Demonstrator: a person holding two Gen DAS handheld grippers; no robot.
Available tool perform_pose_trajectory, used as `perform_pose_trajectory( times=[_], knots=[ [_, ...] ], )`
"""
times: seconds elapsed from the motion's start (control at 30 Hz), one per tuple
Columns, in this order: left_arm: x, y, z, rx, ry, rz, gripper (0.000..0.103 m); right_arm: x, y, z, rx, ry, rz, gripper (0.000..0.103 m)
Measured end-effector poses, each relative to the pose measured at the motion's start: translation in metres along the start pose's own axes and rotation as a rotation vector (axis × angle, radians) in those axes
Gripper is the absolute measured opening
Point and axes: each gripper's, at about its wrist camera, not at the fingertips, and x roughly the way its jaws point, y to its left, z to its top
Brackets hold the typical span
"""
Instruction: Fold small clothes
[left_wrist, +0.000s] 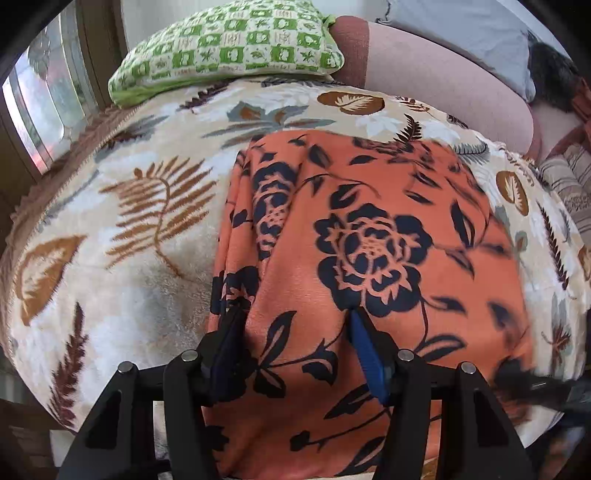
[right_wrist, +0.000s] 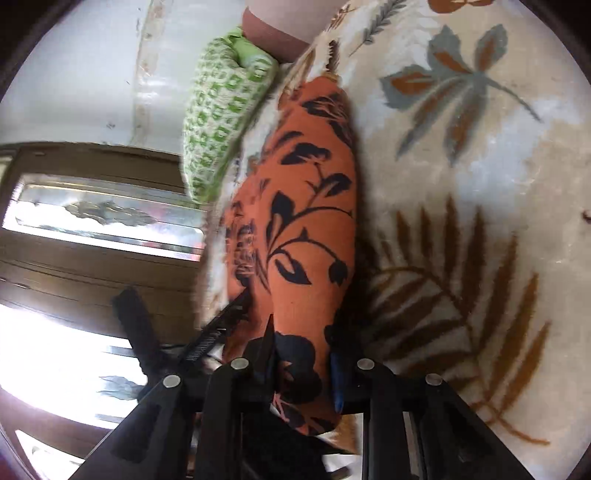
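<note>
I see orange cloth (left_wrist: 369, 229) on leafy blanket (left_wrist: 110, 229), green pillow (left_wrist: 229, 44) beyond; left gripper (left_wrist: 295, 328) wide over cloth, right gripper (right_wrist: 301, 345) pinching cloth.

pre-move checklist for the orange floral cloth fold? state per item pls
1. Left gripper placed over orange floral cloth: ok; fingers spread, cloth bulging between them.
2. Left grip closed on fabric: not ok, jaws open.
3. Right gripper holding cloth: cannot tell; fabric sits between the fingers, pinch unclear.
4. Cloth flat on leaf-print blanket: not ok, left edge bunched in folds.
5. Green pillow clear of cloth: ok in the left wrist view.
</note>
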Motion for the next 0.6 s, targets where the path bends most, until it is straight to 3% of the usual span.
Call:
perform_pose_trajectory(
  times=[0.03, 0.07, 0.1, 0.17, 0.27, 0.37, 0.4, 0.47, 0.5, 0.6],
  knots=[
    [-0.001, -0.002, 0.001, 0.006, -0.005, 0.003, 0.061, 0.003, -0.007, 0.0, 0.034, 0.012, 0.033, 0.038],
    [-0.001, -0.003, 0.001, 0.012, -0.006, 0.003, 0.061, -0.003, -0.011, 0.0, 0.079, -0.003, 0.092, 0.047],
    [0.0, -0.004, 0.001, 0.009, -0.005, -0.003, 0.061, -0.011, -0.01, 0.001, 0.089, -0.028, 0.122, 0.072],
    [0.0, -0.003, 0.0, -0.003, -0.003, -0.012, 0.061, -0.034, -0.002, 0.008, 0.046, -0.13, 0.105, 0.088],
    [0.003, -0.006, 0.002, -0.001, -0.004, -0.008, 0.061, -0.04, 0.0, 0.031, 0.066, -0.173, 0.15, 0.088],
    [0.004, -0.005, 0.002, -0.012, -0.005, -0.018, 0.062, -0.003, -0.003, 0.058, 0.083, -0.085, 0.171, 0.088],
    [0.004, -0.005, 0.002, -0.011, -0.004, -0.019, 0.062, 0.013, -0.003, 0.062, 0.083, -0.048, 0.155, 0.079],
    [0.003, -0.002, 0.002, -0.016, -0.005, -0.025, 0.062, 0.023, 0.013, 0.062, 0.026, -0.024, 0.123, 0.046],
    [0.004, 0.0, 0.002, -0.02, -0.005, -0.035, 0.062, 0.018, 0.026, 0.06, -0.039, -0.047, 0.089, 0.04],
    [0.004, -0.003, 0.001, -0.007, -0.007, -0.032, 0.062, 0.019, 0.03, 0.055, -0.091, -0.062, -0.008, 0.038]
  ],
)
